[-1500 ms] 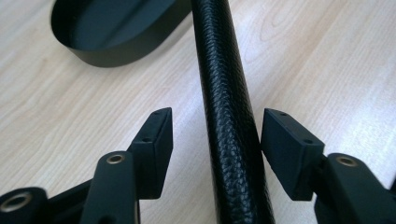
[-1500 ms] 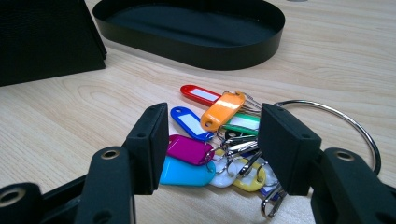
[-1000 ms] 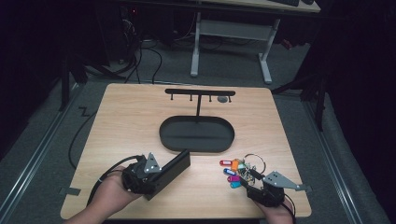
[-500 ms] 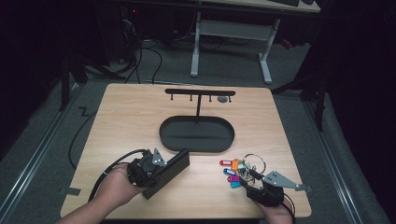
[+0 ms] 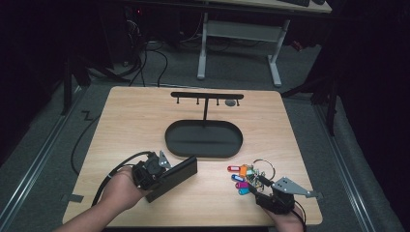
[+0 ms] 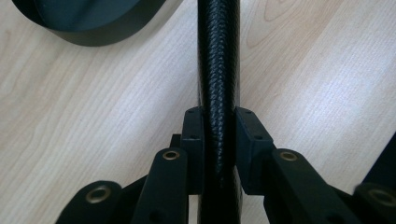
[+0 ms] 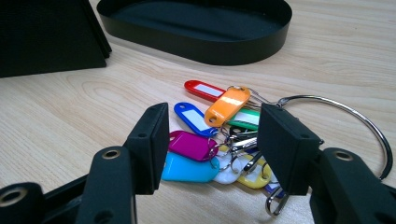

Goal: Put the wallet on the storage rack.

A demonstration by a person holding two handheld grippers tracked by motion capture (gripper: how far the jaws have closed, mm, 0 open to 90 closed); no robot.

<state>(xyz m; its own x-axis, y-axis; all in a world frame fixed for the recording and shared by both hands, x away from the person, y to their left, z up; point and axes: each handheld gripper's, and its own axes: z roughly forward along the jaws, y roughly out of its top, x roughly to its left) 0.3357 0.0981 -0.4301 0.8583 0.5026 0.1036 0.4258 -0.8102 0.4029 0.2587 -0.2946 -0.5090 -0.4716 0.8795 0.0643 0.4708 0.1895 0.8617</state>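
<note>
While we search the key tags [image 7: 205, 135] for writing, their white label windows look blank, and we read no brand anywhere. Our left hand-held gripper [image 6: 219, 140] has just been closing and now pinches a black case [image 5: 172, 177] with a woven, leather-like grain, its pads pressed on both sides of the narrow edge; the case lies near the front-left part of the wooden table [image 5: 135, 116]. Our right hand-held gripper [image 7: 212, 140] stands spread, its jaws either side of the bunch of tags without pressing them. These plastic tags, red, blue, orange, green, magenta, cyan and yellow, hang from a large metal ring [image 7: 355, 121] near the front-right corner. Between the two things and the far edge sits a black oval tray [image 5: 203, 140] with a low wall, from which a thin post rises to a hook bar [image 5: 207, 95].
</note>
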